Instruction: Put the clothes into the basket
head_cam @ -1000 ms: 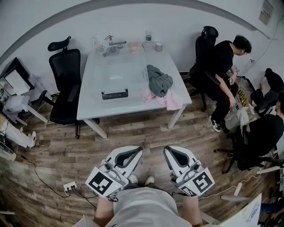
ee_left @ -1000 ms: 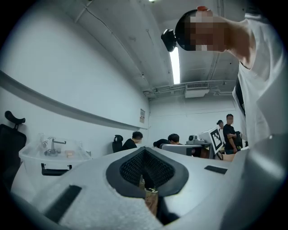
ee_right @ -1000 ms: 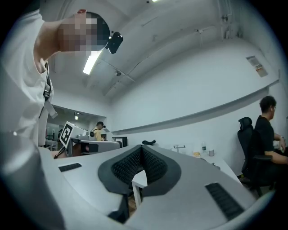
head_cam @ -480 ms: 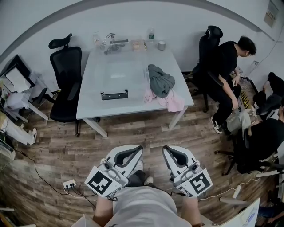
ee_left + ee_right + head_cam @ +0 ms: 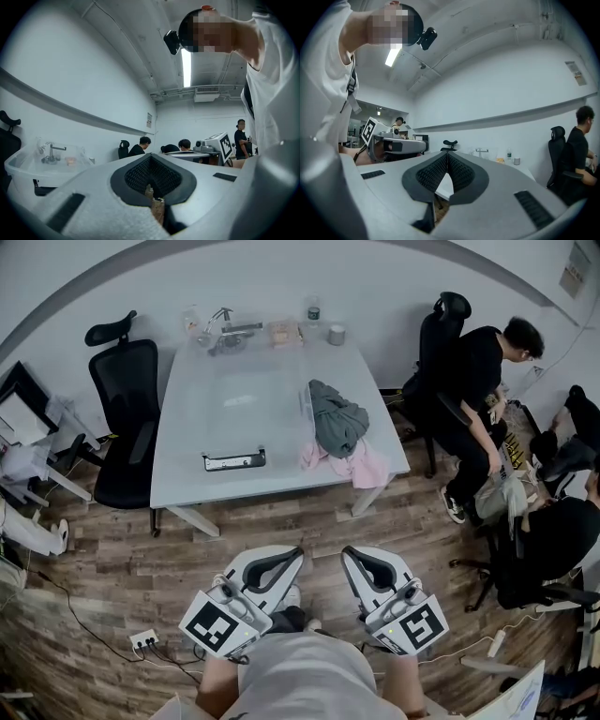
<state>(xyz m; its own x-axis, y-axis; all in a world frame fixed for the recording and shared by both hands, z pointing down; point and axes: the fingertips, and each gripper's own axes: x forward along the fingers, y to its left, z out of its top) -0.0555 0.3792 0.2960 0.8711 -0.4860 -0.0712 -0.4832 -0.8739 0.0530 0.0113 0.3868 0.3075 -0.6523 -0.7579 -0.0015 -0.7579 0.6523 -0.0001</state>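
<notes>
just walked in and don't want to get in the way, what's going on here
A person stands back from the white table, holding the left gripper and the right gripper low in front of them. Both have their fingers together and hold nothing. The clothes, a grey garment and a pink garment, lie in a heap near the table's right edge, beside what looks like a clear bin. Nothing has been picked up yet. Other people sit at the right.
</notes>
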